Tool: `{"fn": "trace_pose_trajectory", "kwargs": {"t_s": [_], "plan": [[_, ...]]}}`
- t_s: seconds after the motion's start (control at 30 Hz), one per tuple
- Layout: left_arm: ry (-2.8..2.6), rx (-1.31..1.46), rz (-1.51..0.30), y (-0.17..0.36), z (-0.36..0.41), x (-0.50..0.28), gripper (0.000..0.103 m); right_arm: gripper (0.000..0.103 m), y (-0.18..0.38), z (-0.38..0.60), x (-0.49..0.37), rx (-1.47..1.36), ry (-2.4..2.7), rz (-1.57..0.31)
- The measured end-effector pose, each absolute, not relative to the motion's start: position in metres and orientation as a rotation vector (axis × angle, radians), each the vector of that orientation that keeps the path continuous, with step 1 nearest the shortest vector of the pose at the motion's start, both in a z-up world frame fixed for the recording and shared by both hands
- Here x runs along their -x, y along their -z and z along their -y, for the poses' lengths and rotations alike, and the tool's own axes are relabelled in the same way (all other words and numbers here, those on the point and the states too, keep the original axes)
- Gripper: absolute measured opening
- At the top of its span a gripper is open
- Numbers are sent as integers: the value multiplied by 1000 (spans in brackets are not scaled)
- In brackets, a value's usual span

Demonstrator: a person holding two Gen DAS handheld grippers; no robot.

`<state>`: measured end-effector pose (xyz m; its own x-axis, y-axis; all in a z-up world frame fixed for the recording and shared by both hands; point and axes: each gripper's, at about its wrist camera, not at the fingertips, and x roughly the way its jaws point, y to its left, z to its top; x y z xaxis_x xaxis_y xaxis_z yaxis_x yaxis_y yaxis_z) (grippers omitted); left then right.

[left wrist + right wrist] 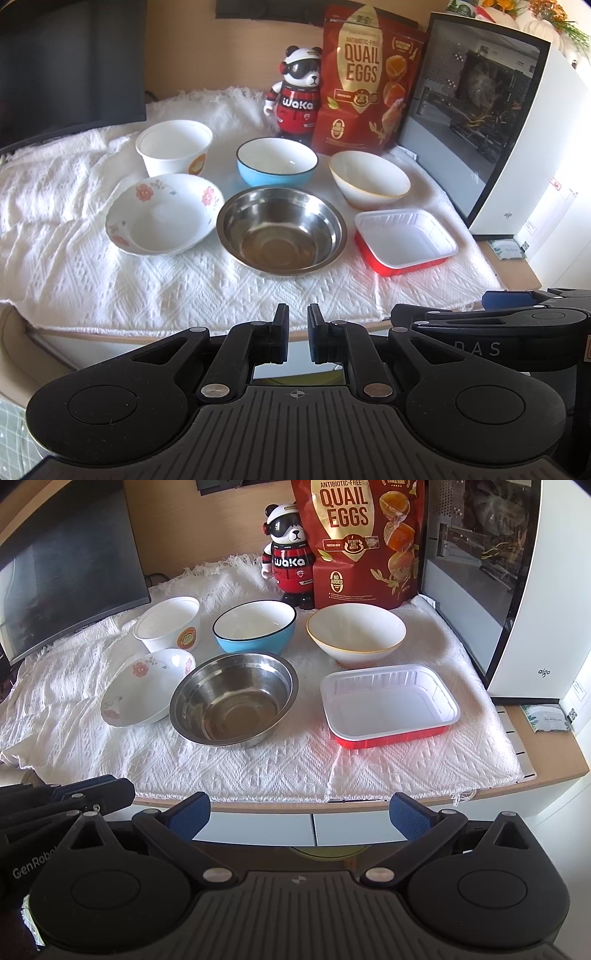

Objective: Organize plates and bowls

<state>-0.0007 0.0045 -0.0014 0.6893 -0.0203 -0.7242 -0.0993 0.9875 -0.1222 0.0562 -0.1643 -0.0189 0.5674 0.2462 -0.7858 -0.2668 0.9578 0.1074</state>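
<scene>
Several dishes sit on a white cloth (92, 266). A steel bowl (281, 230) (233, 698) stands front centre, a flowered bowl (164, 213) (146, 686) to its left, a red tray with a white inside (404, 240) (389, 705) to its right. Behind them are a white paper cup bowl (173, 147) (168, 624), a blue bowl (277, 161) (255, 631) and a gold-rimmed white bowl (369, 179) (356, 635). My left gripper (297, 332) is shut and empty, short of the cloth's near edge. My right gripper (301, 818) is open and empty, also at the near edge.
A panda figure (297, 96) (286, 554) and a red quail-eggs bag (369, 81) (362, 539) stand at the back. A white computer case (491, 122) (517, 583) borders the right side, a dark monitor (70, 62) (62, 565) the left. The desk edge (554, 771) runs below the cloth.
</scene>
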Motion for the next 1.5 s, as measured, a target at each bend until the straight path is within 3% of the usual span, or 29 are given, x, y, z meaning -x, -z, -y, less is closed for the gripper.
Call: {"fn": "trace_pose_trajectory", "kwargs": {"t_s": [1.07,1.5], "plan": [[-49,178,-833,4,-13,-10,13,103,23,164,-65,20,-299,-924],[-25,259,-836,9,-63,-48,13,103,28,152,-87,-8,-251,-920]]}}
